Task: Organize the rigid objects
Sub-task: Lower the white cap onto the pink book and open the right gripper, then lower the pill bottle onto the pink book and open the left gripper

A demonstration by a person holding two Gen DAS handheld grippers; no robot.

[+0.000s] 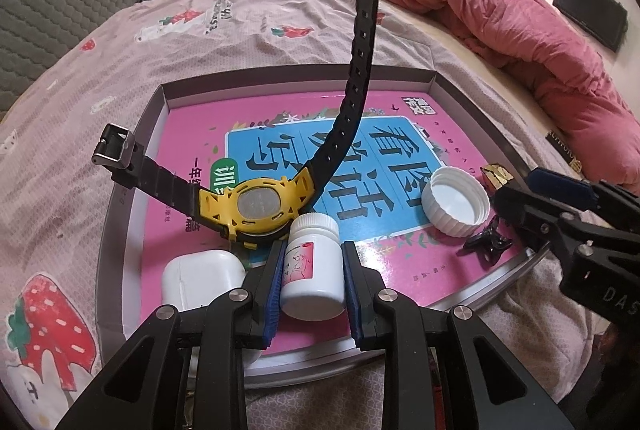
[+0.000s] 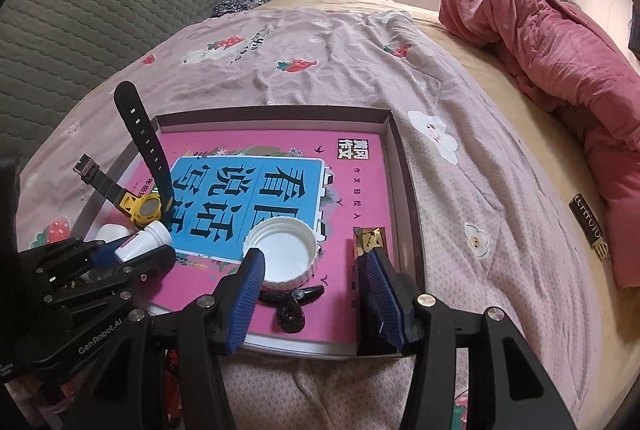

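Left wrist view: left tongs (image 1: 313,282) clamp a white bottle (image 1: 313,268) over the tray (image 1: 434,76); right tongs (image 2: 312,294) apart.

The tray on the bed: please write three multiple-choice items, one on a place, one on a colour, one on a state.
1. Where does the white cap lie?
A. on the pink book in the tray
B. on the red quilt
C. on the bottle

2. What colour is the case of the watch?
A. green
B. yellow
C. white

3. How are the left gripper's jaws?
A. wide open, empty
B. out of view
C. shut on the white bottle

Key: 1 A, its rim rests on the cover; 2 B, yellow surrounds the metal back; 3 C, both pads press its sides.
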